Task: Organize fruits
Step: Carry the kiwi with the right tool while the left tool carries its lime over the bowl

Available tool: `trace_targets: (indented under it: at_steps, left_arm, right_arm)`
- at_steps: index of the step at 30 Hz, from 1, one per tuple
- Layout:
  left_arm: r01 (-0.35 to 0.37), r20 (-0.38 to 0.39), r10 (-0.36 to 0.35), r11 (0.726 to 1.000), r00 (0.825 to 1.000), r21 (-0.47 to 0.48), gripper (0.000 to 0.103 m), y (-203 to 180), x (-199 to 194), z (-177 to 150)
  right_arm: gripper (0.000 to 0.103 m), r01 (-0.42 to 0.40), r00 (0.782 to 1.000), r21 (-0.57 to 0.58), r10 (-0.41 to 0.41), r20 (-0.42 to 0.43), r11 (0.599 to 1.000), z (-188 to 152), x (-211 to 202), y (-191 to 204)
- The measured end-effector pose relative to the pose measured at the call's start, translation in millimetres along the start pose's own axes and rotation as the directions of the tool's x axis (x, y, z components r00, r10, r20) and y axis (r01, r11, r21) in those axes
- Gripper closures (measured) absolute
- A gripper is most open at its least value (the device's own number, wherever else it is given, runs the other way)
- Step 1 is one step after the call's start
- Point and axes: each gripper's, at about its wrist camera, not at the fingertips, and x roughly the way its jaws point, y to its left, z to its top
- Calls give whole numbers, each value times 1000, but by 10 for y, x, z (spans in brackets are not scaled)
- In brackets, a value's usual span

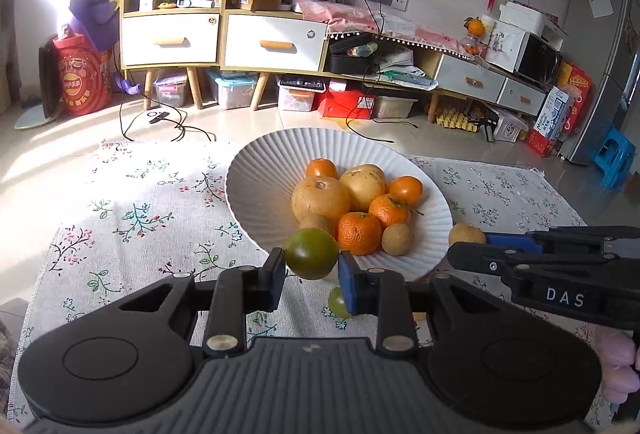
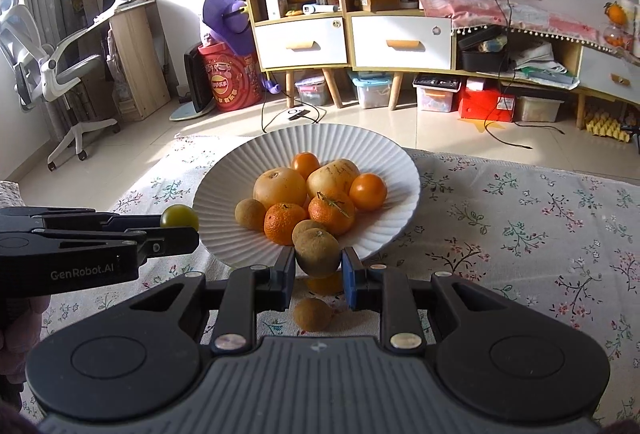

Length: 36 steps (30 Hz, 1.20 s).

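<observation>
Left gripper is clamped on a green tomato, pads pressing both sides, and it hangs just short of the near rim of the white bowl. Right gripper is doing the same job with a brown kiwi, squeezed between its pads, also at the bowl's near rim, to the right of the tomato. Inside the bowl sits the pile: two big yellow pears, mandarins, orange tomatoes and a few small brown fruits, crowded toward the near-right side. Below the grippers, on the floral cloth in front of the bowl, stragglers wait: a pale green fruit under the left tool, another kiwi and something orange under the right. The call here, as I read it: carry each fruit over the rim, clear of it, and aim for the bare ribbed floor on the bowl's left, not the heap. Lower until the fruit rests, then ease the pads apart; drop it from height and the round ones may roll or knock the pile. One hand at a time avoids a clash.
</observation>
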Motion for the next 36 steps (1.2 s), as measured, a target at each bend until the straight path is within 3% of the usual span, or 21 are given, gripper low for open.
trace_targets:
  at_steps: [10,19,36]
  left_arm:
    - [-25,-8,25,1000,1000,-9,87,67,125,104]
    - [-2,-48,2,1000,999,-8,87,152,327,253]
    - [-21,-79,21,1000,997,-1,87,152,436,307]
  right_arm:
    - [81,27,1000,9,-26,-9,1000,72,133,-135]
    - [81,-12,1000,12,13,-3,1000,164,167,-210]
    - [81,-7,1000,4,8,-21,1000,192,278,-246]
